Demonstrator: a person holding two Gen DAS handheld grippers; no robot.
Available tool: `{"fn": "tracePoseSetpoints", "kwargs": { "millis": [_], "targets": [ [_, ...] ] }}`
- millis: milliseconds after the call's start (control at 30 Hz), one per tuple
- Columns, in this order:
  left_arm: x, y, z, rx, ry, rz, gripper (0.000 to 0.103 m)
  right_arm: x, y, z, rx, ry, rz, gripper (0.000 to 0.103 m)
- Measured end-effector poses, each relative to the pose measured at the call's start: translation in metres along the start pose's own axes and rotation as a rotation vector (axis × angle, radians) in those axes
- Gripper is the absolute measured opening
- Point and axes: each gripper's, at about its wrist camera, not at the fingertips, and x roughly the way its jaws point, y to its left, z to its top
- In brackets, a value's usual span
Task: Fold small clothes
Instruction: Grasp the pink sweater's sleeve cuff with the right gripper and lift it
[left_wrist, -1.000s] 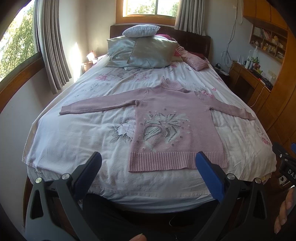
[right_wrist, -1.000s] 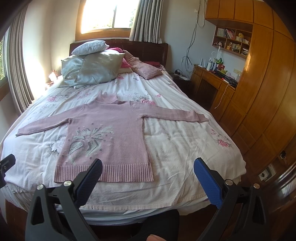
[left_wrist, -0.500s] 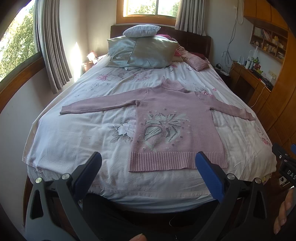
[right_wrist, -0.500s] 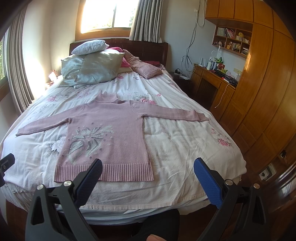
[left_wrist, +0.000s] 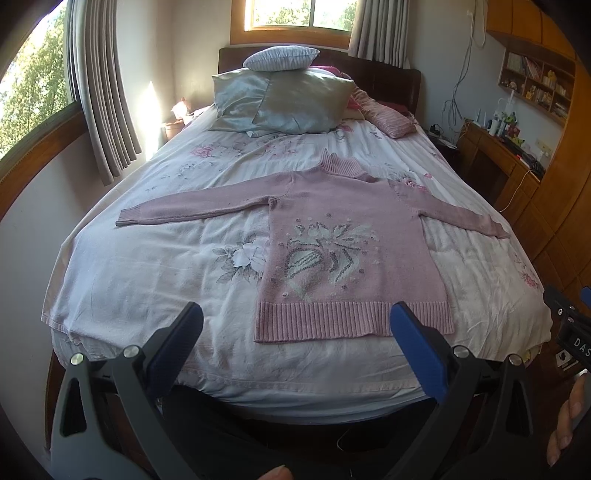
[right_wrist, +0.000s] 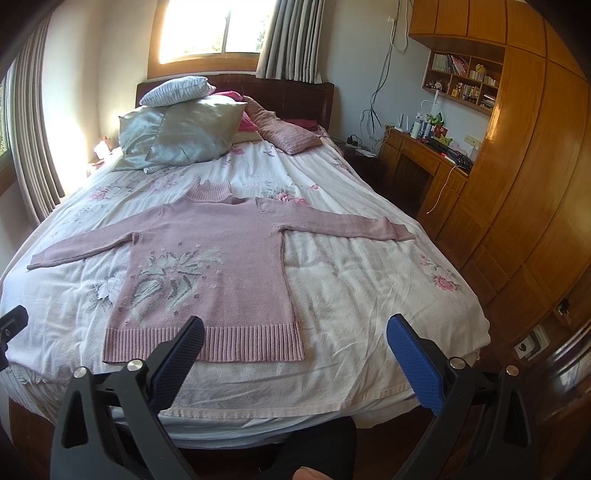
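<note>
Your left gripper (left_wrist: 295, 343) hangs at the foot of the bed with its blue-padded fingers spread wide and nothing between them; your right gripper (right_wrist: 295, 354) is the same, wide apart and empty. Both sit short of the mattress edge, clear of the fabric.

The pink knitted sweater with a ribbed hem and a grey-and-white floral motif (left_wrist: 343, 243) lies flat and face up on the white bedsheet printed with pink and grey flowers (left_wrist: 155, 266). Its ribbed hem faces you, its collar points toward the silvery satin pillows (left_wrist: 280, 99) at the headboard, and both sleeves stretch straight out to the sides.

At the right edge of your left camera's view, a dark block with your fingers (left_wrist: 565, 424) below it is probably part of the other gripper, though too little shows to be sure.
</note>
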Motion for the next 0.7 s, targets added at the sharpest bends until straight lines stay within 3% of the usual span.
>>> {"fn": "tracePoseSetpoints", "kwargs": {
  "millis": [100, 167, 267, 367, 433, 500, 600, 700],
  "targets": [
    [0.026, -0.001, 0.001, 0.007, -0.037, -0.102, 0.1, 0.02, -0.008, 0.001, -0.003, -0.037, 0.033, 0.099],
    [0.044, -0.005, 0.001, 0.052, -0.119, -0.175, 0.1, 0.043, -0.02, 0.002, -0.004, -0.08, 0.171, 0.099],
    [0.082, -0.024, 0.009, 0.133, -0.098, -0.152, 0.1, 0.106, -0.052, 0.011, 0.102, 0.041, 0.267, 0.099],
    [0.118, -0.036, 0.021, 0.113, -0.043, -0.246, 0.1, 0.17, -0.093, 0.021, 0.205, 0.092, 0.299, 0.098],
    [0.139, -0.046, 0.029, 0.1, -0.028, -0.315, 0.1, 0.217, -0.129, 0.028, 0.309, 0.144, 0.313, 0.079],
    [0.156, -0.06, 0.036, 0.11, -0.022, -0.335, 0.1, 0.269, -0.17, 0.034, 0.44, 0.216, 0.371, 0.061],
    [0.179, -0.079, 0.047, 0.102, -0.023, -0.366, 0.1, 0.342, -0.237, 0.034, 0.67, 0.275, 0.425, 0.048],
    [0.204, -0.088, 0.055, 0.069, 0.016, -0.432, 0.1, 0.414, -0.299, 0.036, 0.868, 0.298, 0.498, 0.025]
  ]
}}
